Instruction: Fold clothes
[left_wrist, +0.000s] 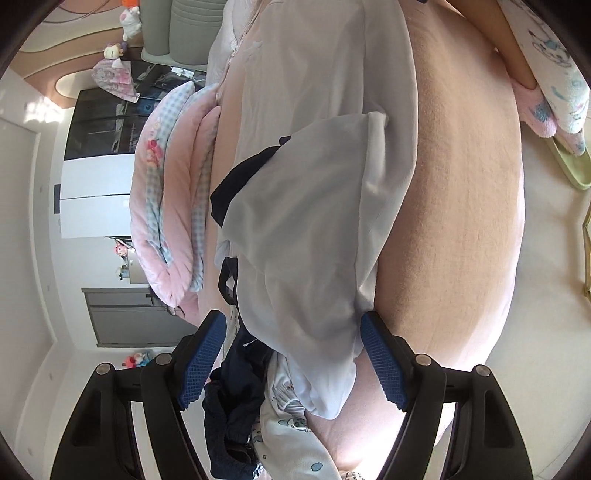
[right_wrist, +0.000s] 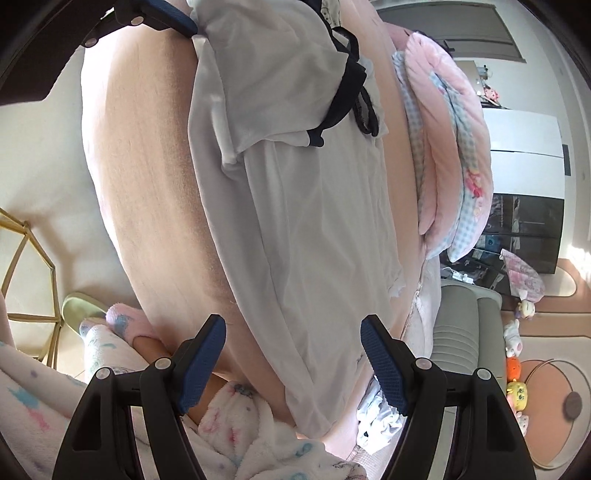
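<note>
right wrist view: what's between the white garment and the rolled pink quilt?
In the right wrist view, only a bare strip of the peach bedsheet separates the long white garment from the rolled pink-and-blue checked quilt; a dark navy strap lies on the garment's edge.

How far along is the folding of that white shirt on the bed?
Done: the white shirt lies spread on the pink bed, and one end with its dark trim is folded over onto the body. In hand: nothing; left gripper and right gripper are both open. Left: the remaining folds, plus the dark garment and printed garment waiting nearby.
</note>
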